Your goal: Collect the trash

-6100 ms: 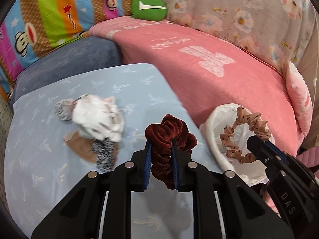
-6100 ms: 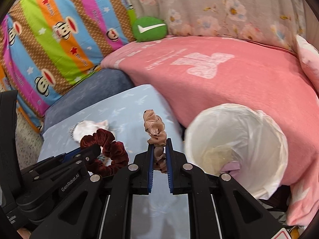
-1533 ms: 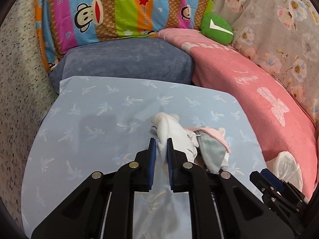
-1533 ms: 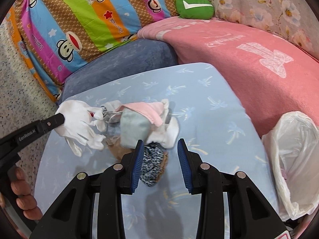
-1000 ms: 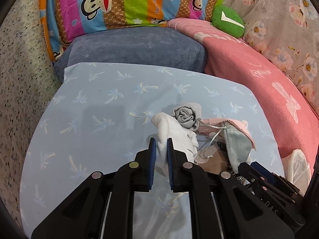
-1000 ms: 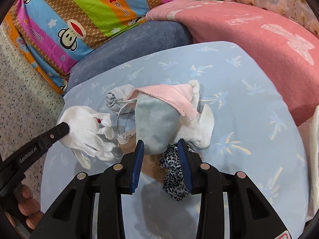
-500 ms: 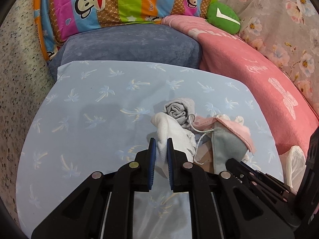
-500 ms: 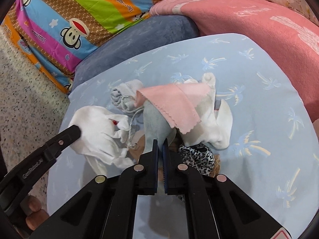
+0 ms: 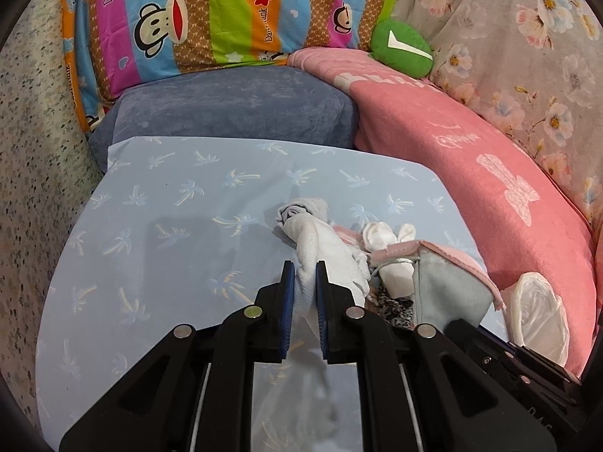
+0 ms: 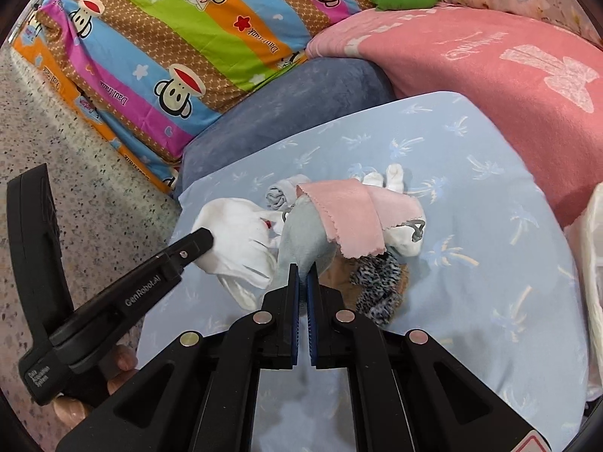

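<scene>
My left gripper (image 9: 303, 269) is shut on a white glove (image 9: 324, 252), held just above the light blue table (image 9: 181, 226); the glove also shows in the right wrist view (image 10: 237, 241). My right gripper (image 10: 302, 271) is shut on a grey-blue cloth (image 10: 301, 237) that has a pink cloth (image 10: 350, 218) draped over it; the grey-blue cloth shows in the left wrist view too (image 9: 448, 290). A rolled grey sock (image 10: 282, 194), white socks (image 10: 399, 233) and a leopard-print scrunchie (image 10: 377, 282) lie in the pile beneath.
A bin lined with a white bag (image 9: 539, 316) stands at the table's right edge, seen also in the right wrist view (image 10: 591, 263). A blue cushion (image 9: 233, 109), a pink blanket (image 9: 471, 158), a striped monkey pillow (image 9: 211, 19) and a green cushion (image 9: 403, 52) ring the table.
The scrunchies held six seconds ago are gone from both grippers. My right gripper moved in over the pile and shut on the grey-blue cloth. My left gripper kept hold of the glove.
</scene>
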`<state>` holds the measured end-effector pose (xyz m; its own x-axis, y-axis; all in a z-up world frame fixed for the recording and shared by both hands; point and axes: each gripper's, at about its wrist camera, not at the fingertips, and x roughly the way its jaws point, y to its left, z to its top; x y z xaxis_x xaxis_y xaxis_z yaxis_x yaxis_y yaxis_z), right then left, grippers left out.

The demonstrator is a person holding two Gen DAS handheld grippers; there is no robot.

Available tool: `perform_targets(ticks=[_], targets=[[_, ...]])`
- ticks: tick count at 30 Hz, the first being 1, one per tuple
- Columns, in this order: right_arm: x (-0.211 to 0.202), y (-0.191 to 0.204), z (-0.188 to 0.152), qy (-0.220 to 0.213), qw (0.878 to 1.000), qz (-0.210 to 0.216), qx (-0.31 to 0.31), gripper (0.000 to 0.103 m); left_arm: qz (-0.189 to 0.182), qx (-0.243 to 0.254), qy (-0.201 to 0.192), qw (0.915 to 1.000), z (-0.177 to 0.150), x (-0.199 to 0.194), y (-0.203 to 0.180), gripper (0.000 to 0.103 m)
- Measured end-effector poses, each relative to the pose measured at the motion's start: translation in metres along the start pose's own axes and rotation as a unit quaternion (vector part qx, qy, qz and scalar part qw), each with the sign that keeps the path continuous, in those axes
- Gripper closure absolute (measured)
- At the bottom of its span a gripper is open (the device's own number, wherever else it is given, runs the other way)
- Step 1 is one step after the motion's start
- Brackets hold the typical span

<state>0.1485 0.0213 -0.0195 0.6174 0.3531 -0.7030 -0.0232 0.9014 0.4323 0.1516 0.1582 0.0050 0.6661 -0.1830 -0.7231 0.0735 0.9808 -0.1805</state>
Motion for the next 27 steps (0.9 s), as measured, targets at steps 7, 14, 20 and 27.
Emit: perform_targets(ticks=[7, 14, 20, 27], targets=[[-0.010, -0.024, -0.032, 0.023, 0.999, -0.034, 0.011, 0.099, -0.007, 0.010, 0.002, 0.9999, -0.013, -0.011, -0.013, 0.092], [-0.020, -0.055, -0.053, 0.025, 0.996, -0.078, 0.030, 0.076, -0.014, 0.021, 0.016, 0.9995, -0.027, -0.012, -0.026, 0.092], [-0.022, -0.073, -0.049, 0.015, 0.995, -0.095, 0.040, 0.072, -0.017, 0.033, 0.025, 0.9990, -0.034, -0.008, -0.038, 0.092], [0.006, -0.089, -0.043, 0.026, 0.993, -0.106, 0.046, 0.072, -0.017, 0.043, 0.034, 0.9983, -0.034, 0.002, -0.047, 0.091]])
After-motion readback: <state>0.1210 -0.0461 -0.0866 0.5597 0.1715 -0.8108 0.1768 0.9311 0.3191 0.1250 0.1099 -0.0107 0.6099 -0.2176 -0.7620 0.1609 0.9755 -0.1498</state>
